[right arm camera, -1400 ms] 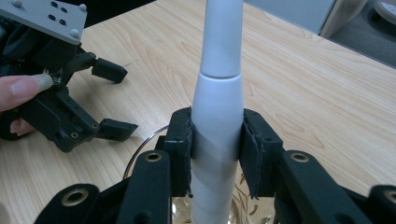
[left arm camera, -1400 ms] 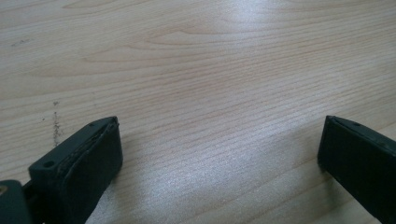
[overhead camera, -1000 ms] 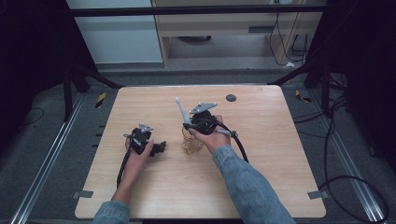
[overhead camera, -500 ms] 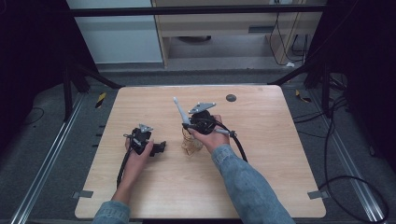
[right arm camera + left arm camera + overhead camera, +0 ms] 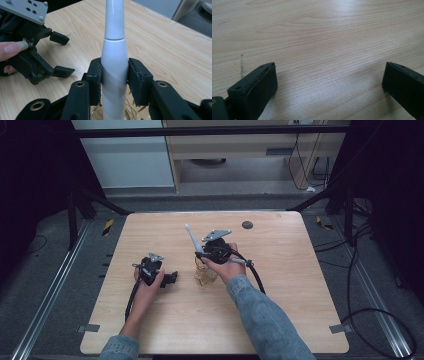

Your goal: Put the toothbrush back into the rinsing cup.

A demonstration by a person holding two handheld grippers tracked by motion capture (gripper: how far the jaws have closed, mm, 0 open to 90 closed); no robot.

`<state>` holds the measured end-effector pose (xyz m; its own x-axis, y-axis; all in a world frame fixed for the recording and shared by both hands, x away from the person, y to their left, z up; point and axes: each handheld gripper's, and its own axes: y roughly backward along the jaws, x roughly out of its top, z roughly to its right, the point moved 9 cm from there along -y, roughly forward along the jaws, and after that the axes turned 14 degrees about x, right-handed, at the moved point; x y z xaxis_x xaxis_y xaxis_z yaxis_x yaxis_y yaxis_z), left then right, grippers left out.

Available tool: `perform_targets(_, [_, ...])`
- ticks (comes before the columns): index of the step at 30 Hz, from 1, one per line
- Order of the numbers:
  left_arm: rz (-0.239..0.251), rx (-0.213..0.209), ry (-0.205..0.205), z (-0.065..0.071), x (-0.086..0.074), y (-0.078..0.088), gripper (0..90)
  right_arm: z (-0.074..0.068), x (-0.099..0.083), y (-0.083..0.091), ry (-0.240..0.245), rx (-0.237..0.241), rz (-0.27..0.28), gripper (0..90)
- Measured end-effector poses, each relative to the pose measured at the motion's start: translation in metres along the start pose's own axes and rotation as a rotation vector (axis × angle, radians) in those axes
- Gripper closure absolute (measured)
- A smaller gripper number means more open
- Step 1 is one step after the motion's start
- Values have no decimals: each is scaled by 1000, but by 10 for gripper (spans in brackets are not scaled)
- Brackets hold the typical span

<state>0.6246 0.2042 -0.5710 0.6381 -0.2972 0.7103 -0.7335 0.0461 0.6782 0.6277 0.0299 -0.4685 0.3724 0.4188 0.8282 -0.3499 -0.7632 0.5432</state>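
White and smooth, a slim tapered wand, with a seam between its narrow upper section and its thicker body, is clamped between the black jaws of the right gripper, both pads pressed against its sides. Its lower end reaches down toward the rim of a clear glass vessel that holds thin straw-coloured strands; whether it touches the glass cannot be told. In the high view the right gripper sits near the middle of the light wooden desk, the wand slanting up and to the far left from it, and the glass vessel stands on the desk just on the near side of that hand. The left gripper rests lower on the left half of the desk, well apart from the wand, its jaws spread wide with only bare wood grain between them in its own view. A small dark round mark lies toward the far edge of the desk.
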Motion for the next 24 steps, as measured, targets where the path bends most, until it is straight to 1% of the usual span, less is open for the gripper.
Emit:
perform_targets(4, [0, 0, 0, 0, 0, 0, 0, 0, 1, 3, 2, 1, 6, 625])
perform_targets(24, [0, 0, 0, 0, 0, 0, 0, 0, -4, 14, -3, -7, 12, 613])
